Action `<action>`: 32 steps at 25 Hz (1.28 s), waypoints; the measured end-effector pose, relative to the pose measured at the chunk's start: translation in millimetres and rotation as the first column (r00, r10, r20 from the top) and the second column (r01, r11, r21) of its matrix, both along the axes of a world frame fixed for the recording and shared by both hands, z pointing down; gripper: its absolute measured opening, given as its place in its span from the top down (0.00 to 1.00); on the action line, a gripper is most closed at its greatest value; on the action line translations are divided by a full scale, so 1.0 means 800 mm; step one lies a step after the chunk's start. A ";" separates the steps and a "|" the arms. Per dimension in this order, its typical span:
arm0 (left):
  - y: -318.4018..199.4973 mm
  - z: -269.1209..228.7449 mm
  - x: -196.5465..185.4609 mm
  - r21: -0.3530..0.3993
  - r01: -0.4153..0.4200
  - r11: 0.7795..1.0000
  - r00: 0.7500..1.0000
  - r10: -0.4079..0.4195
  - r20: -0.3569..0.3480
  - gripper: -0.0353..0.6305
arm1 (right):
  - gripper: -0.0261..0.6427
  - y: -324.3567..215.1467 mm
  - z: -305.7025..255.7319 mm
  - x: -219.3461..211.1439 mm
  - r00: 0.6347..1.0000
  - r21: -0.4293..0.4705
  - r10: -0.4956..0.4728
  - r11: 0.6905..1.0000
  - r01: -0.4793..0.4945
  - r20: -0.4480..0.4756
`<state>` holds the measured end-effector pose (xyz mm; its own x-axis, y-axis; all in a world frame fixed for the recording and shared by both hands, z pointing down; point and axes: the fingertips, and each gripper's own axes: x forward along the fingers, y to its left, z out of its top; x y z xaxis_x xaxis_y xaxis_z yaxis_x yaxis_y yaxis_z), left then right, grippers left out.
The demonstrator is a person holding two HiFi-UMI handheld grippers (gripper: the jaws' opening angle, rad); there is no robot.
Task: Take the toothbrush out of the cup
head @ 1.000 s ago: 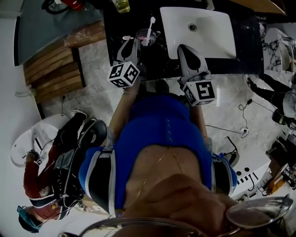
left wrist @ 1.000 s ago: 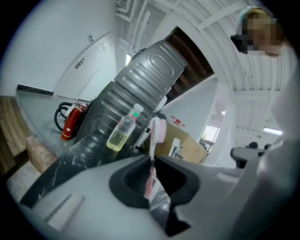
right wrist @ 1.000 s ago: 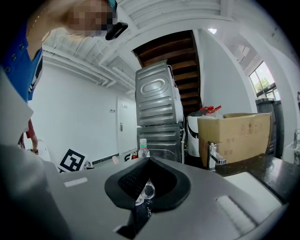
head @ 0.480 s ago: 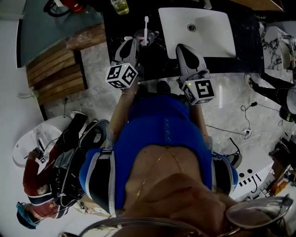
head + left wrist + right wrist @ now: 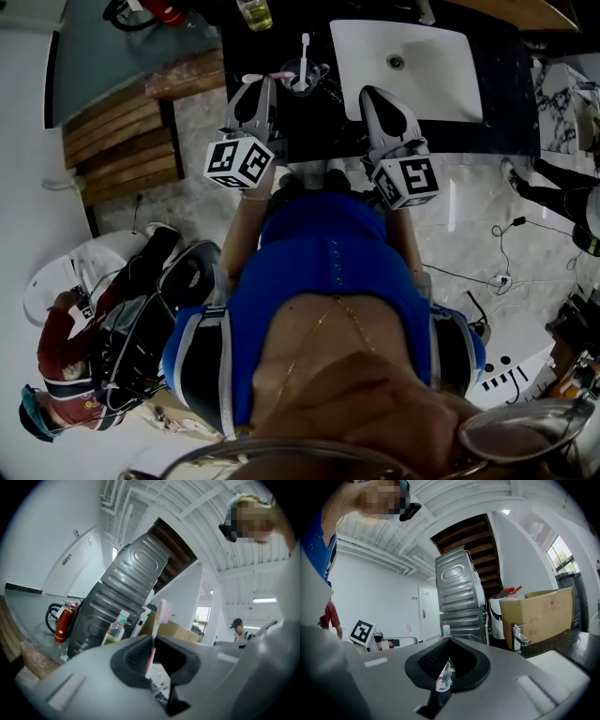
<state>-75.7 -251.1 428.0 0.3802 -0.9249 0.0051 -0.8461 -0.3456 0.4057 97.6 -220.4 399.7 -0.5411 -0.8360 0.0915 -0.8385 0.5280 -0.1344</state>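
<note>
My left gripper (image 5: 261, 79) (image 5: 152, 641) is shut on a pink toothbrush (image 5: 267, 76) (image 5: 159, 616), held just left of the cup and outside it. In the left gripper view the brush stands upright between the jaws, its head above them. The clear cup (image 5: 307, 75) (image 5: 445, 674) stands on the black counter (image 5: 506, 122) with a white toothbrush (image 5: 305, 52) upright in it. My right gripper (image 5: 372, 92) (image 5: 449, 641) hangs to the cup's right in front of the sink, jaws together with nothing between them.
A white sink (image 5: 412, 56) with a faucet (image 5: 516, 637) is set into the counter right of the cup. A bottle (image 5: 255, 13) (image 5: 114, 631) stands at the counter's far left. A cardboard box (image 5: 536, 611) sits behind. Wooden boards (image 5: 117, 155) lie on the floor at left.
The left gripper has drawn back and to the left with the pink toothbrush. The white toothbrush in the cup has gone from leaning to upright. The right gripper has hardly moved.
</note>
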 end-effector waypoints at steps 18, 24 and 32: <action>0.061 -0.037 -0.066 0.033 0.102 0.994 0.995 -0.103 0.008 0.91 | 0.96 -0.002 0.002 -0.050 0.994 0.003 -0.099 0.995 0.099 -0.038; 0.070 -0.024 -0.071 0.014 0.098 0.995 0.995 -0.098 0.002 0.91 | 0.96 -0.012 0.007 -0.073 0.988 0.007 -0.139 0.990 0.140 -0.071; 0.077 0.002 -0.070 -0.035 0.081 0.996 0.997 -0.081 -0.002 0.91 | 0.96 -0.038 0.035 -0.098 0.982 -0.041 -0.162 0.987 0.158 -0.102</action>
<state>-131.9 -189.8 429.4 0.3040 -0.9520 0.0367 -0.8692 -0.2614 0.4196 19.0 -250.8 427.7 -0.6535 -0.7351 0.1805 -0.7540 0.6532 -0.0694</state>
